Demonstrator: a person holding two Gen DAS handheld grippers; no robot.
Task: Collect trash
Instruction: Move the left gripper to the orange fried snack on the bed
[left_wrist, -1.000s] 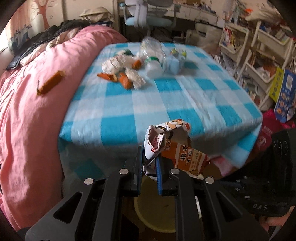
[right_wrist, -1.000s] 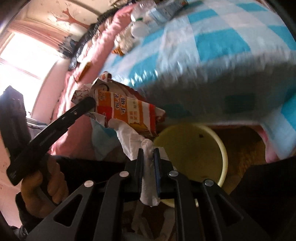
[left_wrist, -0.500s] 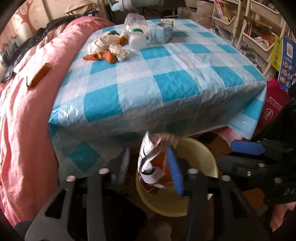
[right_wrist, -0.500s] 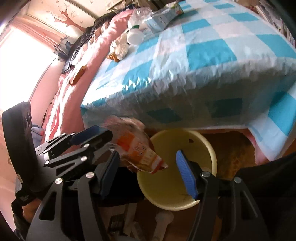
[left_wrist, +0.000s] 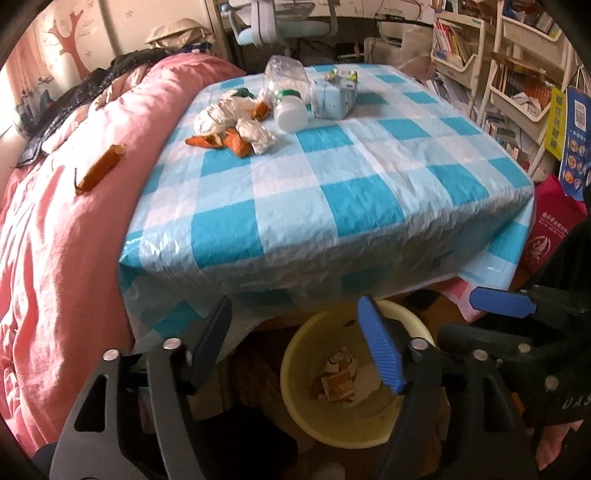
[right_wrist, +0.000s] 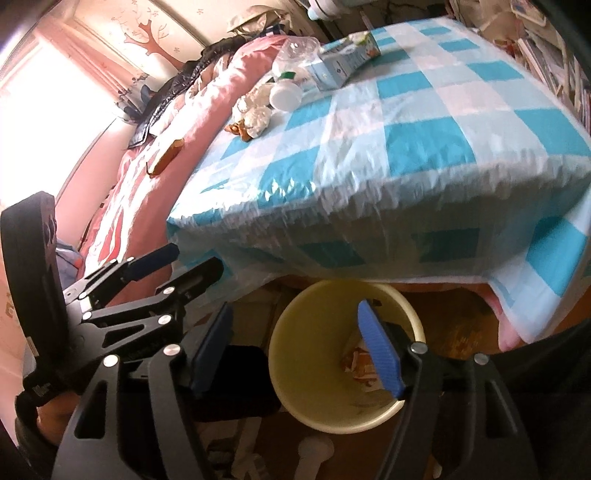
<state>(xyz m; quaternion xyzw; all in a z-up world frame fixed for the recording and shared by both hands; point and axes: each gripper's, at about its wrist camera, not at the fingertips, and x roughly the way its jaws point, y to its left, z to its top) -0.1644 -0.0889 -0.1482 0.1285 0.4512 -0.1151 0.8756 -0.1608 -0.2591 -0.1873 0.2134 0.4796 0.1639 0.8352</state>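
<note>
A yellow bin (left_wrist: 295, 380) stands on the floor under the table's near edge; it also shows in the right wrist view (right_wrist: 291, 380). An orange and white snack wrapper (left_wrist: 338, 380) and a white tissue lie inside it. My left gripper (left_wrist: 295, 343) is open and empty above the bin. My right gripper (right_wrist: 295, 339) is open and empty above the bin too. More trash sits at the table's far side: crumpled tissues with orange peel (left_wrist: 232, 125), a clear plastic bottle (left_wrist: 286, 92) and a blue carton (left_wrist: 334, 98).
The table has a blue and white checked cloth (left_wrist: 332, 192). A pink quilt (left_wrist: 55, 229) lies left of it with an orange wrapper (left_wrist: 98, 170) on it. Shelves with books (left_wrist: 517, 81) stand on the right. A red bag (left_wrist: 550, 229) sits by the table's right corner.
Both grippers opened. The snack wrapper from the left gripper and the white tissue from the right gripper dropped into the yellow bin.
</note>
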